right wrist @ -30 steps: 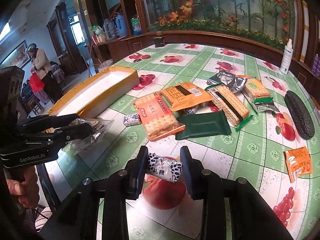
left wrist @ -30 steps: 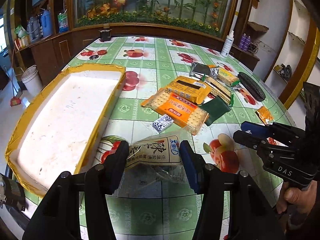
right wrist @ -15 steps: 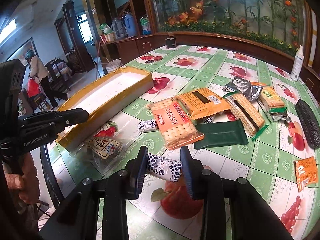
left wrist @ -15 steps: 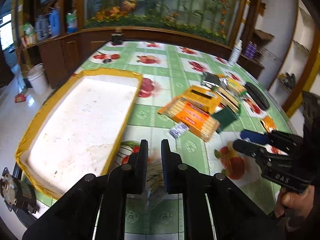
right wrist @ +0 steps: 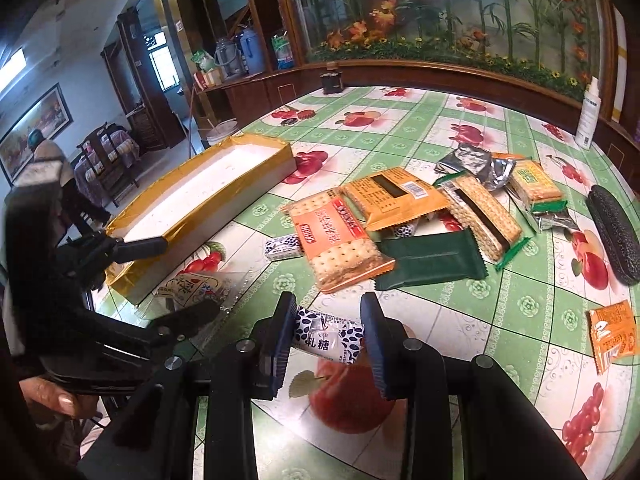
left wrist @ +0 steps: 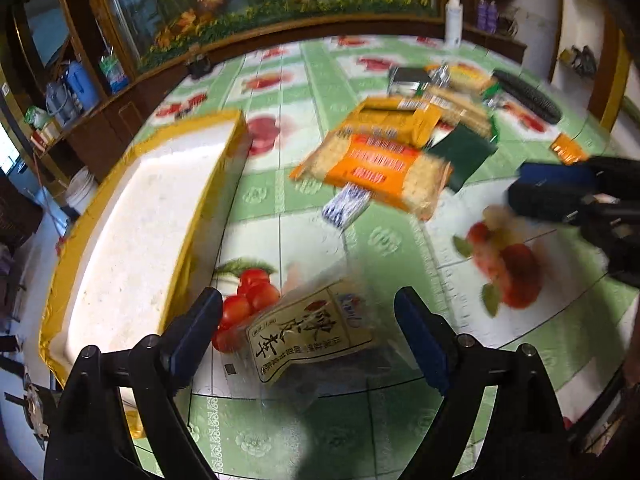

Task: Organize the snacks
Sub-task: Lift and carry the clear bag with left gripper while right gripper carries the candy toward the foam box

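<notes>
The left gripper (left wrist: 308,316) is pointing steeply down at the near edge of the table (left wrist: 288,216), and its jaws are opening wide. A clear packet with a beige label of dark Chinese characters (left wrist: 312,340) is lying flat on the tablecloth between the two fingers, with neither pad pressing on it. This packet is sitting just beside the near corner of the gold-rimmed white tray (left wrist: 132,240), outside it. In the right wrist view a hand (right wrist: 48,396) is showing at the lower left, wrapped round the handle of that gripper.

The right gripper (right wrist: 326,336) is also tilting downward, over a printed apple. Its fingers are pinching a small white candy packet with dark blue leaf-like marks (right wrist: 328,338), gripping it at both ends and holding it crosswise between the pads.

The other snacks are lying in a loose heap in the middle of the table: an orange cracker pack (right wrist: 340,240), a yellow-orange pack (right wrist: 396,196), a dark green pouch (right wrist: 432,260), a second small blue-and-white candy (right wrist: 282,246) and a small orange sachet (right wrist: 612,330) well apart to the right.
</notes>
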Motion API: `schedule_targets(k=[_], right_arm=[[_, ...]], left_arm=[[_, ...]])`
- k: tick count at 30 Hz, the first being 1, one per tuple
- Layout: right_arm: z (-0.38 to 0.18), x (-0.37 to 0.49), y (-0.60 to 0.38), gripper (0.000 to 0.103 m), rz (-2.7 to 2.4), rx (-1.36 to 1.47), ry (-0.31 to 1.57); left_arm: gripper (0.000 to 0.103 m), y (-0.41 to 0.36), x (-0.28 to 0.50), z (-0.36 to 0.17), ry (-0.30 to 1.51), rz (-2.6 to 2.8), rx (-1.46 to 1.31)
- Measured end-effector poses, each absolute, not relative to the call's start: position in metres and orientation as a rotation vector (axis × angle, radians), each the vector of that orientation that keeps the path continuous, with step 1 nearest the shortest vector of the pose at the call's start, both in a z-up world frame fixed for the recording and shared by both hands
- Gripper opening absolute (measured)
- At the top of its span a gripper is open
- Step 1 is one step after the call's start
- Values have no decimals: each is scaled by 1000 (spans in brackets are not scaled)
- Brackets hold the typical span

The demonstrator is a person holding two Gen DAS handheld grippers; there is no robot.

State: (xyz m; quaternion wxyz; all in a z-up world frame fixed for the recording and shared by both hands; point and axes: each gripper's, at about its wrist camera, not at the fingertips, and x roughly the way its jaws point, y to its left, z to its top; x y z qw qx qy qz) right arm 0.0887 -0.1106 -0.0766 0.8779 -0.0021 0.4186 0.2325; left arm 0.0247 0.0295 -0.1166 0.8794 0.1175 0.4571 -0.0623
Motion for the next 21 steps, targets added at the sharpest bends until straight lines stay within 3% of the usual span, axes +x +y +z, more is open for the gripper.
schedule_targets(k=[4,8,21], right_arm=[[-77,89,-113,34,482,1,873],[-78,90,-112,34,487,9,877],[-73,89,-109,34,498,6,866]], left_arm=[[88,35,31,-132,996,-126,195],[68,42,27,-128,974,-129,144],[63,51,16,-89,874,-169,33]])
